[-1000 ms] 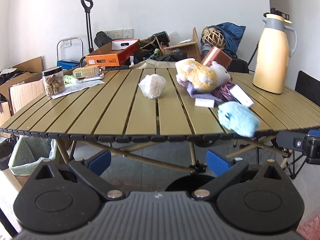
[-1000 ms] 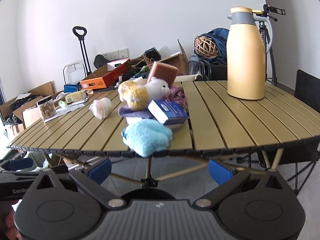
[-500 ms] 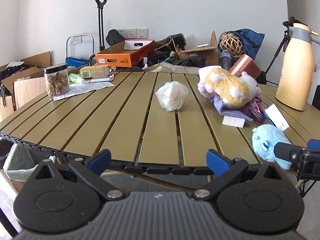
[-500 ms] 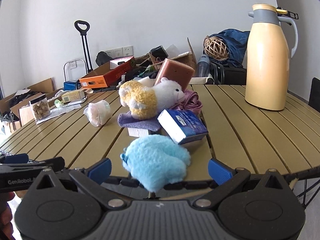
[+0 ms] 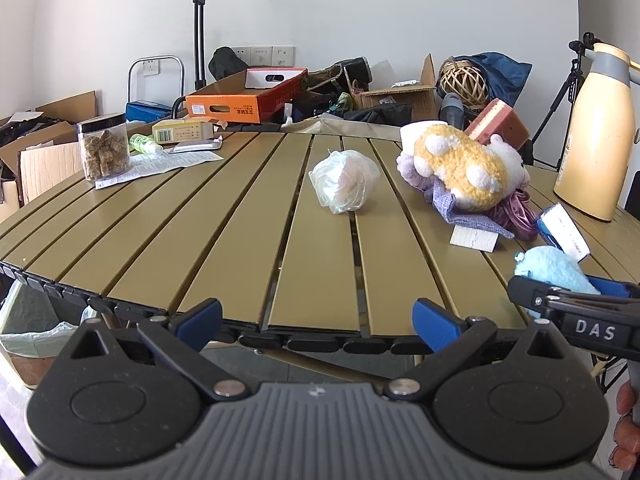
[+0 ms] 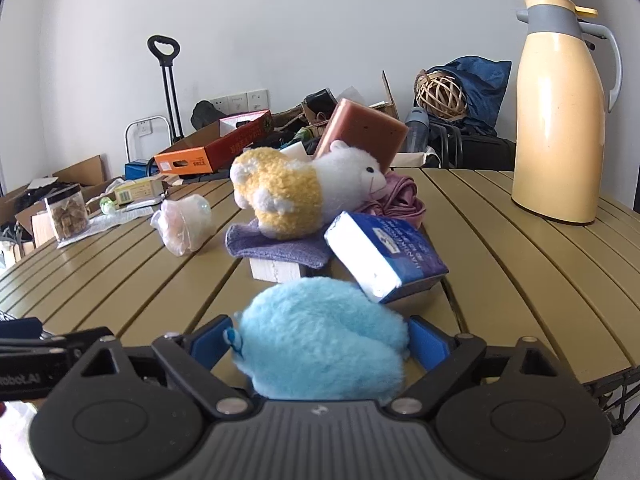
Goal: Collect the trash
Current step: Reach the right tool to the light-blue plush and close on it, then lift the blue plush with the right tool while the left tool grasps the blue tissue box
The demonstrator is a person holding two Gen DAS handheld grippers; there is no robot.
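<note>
A crumpled clear plastic bag (image 5: 343,186) lies on the middle of the slatted table (image 5: 224,240); it also shows in the right wrist view (image 6: 182,224). My left gripper (image 5: 317,322) is open and empty at the table's near edge, in line with the bag. My right gripper (image 6: 318,344) is open, with a blue plush toy (image 6: 324,340) sitting between its fingers at the table edge. The toy (image 5: 554,270) and the right gripper's side (image 5: 576,312) show at the right in the left wrist view.
A yellow-white plush (image 6: 304,192) lies on a purple cloth (image 6: 280,248), with a tissue pack (image 6: 384,256) and wooden block (image 6: 276,270). A yellow thermos (image 6: 560,112) stands far right. A snack jar (image 5: 104,148) and papers sit left. A lined bin (image 5: 28,340) stands below left.
Both grippers moved forward and up toward the table. The blue plush toy now sits between my right gripper's open fingers. The plastic bag looks nearer to my left gripper.
</note>
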